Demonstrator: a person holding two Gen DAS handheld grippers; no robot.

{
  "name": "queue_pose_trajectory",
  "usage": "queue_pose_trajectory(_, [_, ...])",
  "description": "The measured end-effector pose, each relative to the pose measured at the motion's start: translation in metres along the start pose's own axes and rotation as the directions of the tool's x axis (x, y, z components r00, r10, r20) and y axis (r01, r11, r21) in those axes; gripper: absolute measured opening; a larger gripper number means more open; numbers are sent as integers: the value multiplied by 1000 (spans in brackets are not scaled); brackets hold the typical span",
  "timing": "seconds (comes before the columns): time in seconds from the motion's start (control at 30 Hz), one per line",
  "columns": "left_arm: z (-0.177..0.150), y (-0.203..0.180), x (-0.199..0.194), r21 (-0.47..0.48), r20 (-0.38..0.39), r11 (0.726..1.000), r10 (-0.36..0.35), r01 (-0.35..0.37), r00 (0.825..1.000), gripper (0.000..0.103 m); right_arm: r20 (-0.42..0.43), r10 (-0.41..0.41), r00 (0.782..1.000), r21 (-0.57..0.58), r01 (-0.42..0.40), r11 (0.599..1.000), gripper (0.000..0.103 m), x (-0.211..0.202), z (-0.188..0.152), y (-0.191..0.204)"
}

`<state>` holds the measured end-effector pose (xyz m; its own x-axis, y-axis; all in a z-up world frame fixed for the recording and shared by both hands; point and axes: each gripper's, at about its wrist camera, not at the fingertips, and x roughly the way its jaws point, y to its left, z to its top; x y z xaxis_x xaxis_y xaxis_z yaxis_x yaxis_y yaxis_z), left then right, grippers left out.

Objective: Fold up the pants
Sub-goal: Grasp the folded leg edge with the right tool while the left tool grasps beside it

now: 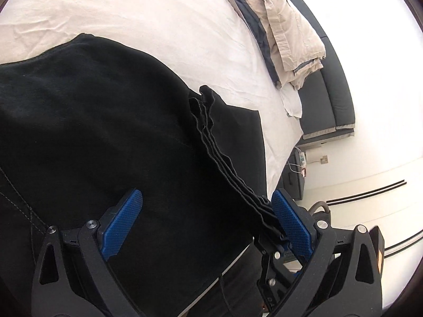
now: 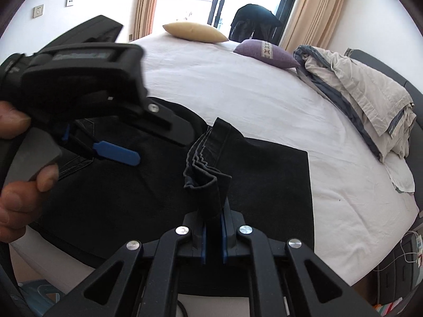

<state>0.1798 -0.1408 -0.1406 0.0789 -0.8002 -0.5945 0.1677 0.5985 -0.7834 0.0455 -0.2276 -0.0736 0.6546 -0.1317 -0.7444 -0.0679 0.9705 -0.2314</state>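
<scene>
I have the black pants (image 2: 264,174) spread on the white bed sheet (image 2: 238,87), lying toward the near edge of the bed with one flat panel reaching out toward the bed's right side. My right gripper (image 2: 212,240) is pressed together on a bunched stack of hem layers, the blue pads squeezing the folded cloth, which stands up out of the jaws in a rippled fan. My left gripper (image 1: 206,227) is spread wide, its blue pads (image 1: 121,227) well apart above the dark fabric; the same pleated edge of cloth runs past its right-hand pad, touching or just beside it, and I cannot tell which, but nothing is clamped between the two. In the right wrist view I see the left gripper's black body at the left, held by a hand (image 2: 18,174) whose fingers wrap the grey handle, hovering over the waist part of the pants where pale stitching shows. Along the far right edge of the bed lies a crumpled beige and blue-grey quilt (image 2: 364,97). Toward the far end rest a yellow pillow (image 2: 195,31) and a purple cushion (image 2: 267,52), with beige curtains (image 2: 314,10) and a bright glass door beyond.
</scene>
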Motion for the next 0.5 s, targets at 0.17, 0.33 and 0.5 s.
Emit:
queue_pose_trajectory(0.17, [0, 9, -6, -27, -4, 1000, -12, 12, 1000, 73, 35, 7, 999, -78, -4, 997, 9, -8, 1, 26])
queue_pose_trajectory(0.33, [-4, 18, -14, -32, -8, 999, 28, -28, 1000, 32, 49, 48, 998, -108, -42, 993, 10, -13, 8, 48])
queue_pose_trajectory(0.5, [-4, 29, -35, -19, 24, 997, 74, -73, 997, 19, 58, 92, 994, -154, -82, 985, 10, -16, 16, 74])
